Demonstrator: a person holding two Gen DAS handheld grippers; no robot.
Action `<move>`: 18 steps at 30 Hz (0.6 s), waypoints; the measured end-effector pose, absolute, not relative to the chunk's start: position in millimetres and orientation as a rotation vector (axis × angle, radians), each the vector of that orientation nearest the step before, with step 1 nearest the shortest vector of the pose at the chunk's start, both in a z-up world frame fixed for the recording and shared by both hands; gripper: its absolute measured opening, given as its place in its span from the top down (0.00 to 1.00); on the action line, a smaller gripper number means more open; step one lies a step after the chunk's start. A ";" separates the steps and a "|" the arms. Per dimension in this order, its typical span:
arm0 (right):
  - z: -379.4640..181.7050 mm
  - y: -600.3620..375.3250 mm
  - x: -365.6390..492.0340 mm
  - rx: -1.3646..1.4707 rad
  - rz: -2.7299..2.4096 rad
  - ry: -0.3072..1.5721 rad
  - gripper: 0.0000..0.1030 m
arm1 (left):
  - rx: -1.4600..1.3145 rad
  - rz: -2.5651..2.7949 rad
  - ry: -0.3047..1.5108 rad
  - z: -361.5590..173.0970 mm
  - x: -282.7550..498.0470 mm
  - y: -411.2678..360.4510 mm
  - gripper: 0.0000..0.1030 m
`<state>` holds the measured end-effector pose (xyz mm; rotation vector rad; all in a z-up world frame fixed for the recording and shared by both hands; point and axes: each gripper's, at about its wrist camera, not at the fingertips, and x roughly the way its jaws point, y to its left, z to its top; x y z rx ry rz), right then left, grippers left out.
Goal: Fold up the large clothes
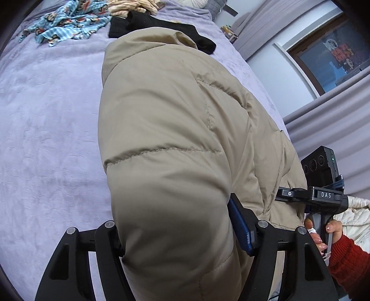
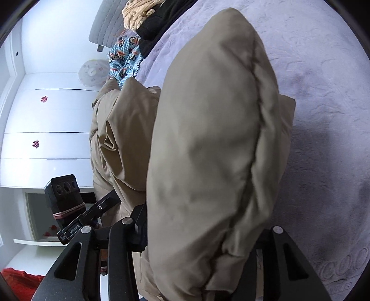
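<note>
Puffer jacket (image 1: pixel 166 129) in beige is bunched thick between the jaws of both tools: the left gripper (image 1: pixel 182 233) is clamped on one puffy wad, and the right gripper (image 2: pixel 203 236) pinches another fat fold. It looks light, squishy and slick-shelled, so it'll probably spring back and slide; grabbing at stitched seams or the hem seems safer than mid-panel. Its far end lies on the lilac bedspread (image 1: pixel 50 111), with a black garment (image 1: pixel 148 23) and a blue cartoon-print cloth (image 1: pixel 62 20) beyond.

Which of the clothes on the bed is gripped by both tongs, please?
The beige padded jacket: the left tongs and right tongs both clamp it, while the black garment and blue patterned one lie untouched beyond.
</note>
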<state>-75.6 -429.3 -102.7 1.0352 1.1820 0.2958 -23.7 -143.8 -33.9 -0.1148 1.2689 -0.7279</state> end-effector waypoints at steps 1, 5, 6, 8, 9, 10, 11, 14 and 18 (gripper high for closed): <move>-101.0 -422.4 -73.1 1.029 0.301 1.180 0.55 | -0.114 -0.724 1.265 -32.1 -16.8 -133.5 0.31; -97.4 -373.7 -38.2 1.015 0.309 1.169 0.55 | -0.113 -0.708 1.252 -27.3 16.7 -96.2 0.31; -96.8 -360.5 -31.6 1.015 0.309 1.168 0.55 | -0.116 -0.700 1.250 -27.2 27.2 -80.1 0.31; -97.1 -332.6 -18.3 1.012 0.312 1.165 0.55 | -0.117 -0.684 1.249 -28.1 48.1 -50.7 0.31; -98.9 -318.3 -8.4 1.010 0.318 1.165 0.55 | -0.116 -0.674 1.245 -28.5 58.5 -34.2 0.31; -99.5 -304.5 -2.7 1.008 0.325 1.166 0.55 | -0.116 -0.662 1.243 -30.2 69.3 -16.6 0.31; -101.1 -289.4 6.1 1.008 0.332 1.166 0.55 | -0.118 -0.648 1.243 -32.8 80.9 5.2 0.31; -110.1 -239.5 41.8 1.005 0.359 1.169 0.55 | -0.126 -0.601 1.236 -41.4 105.4 51.3 0.31; -123.3 -187.5 76.4 0.998 0.386 1.182 0.55 | -0.139 -0.534 1.236 -62.3 132.9 98.0 0.31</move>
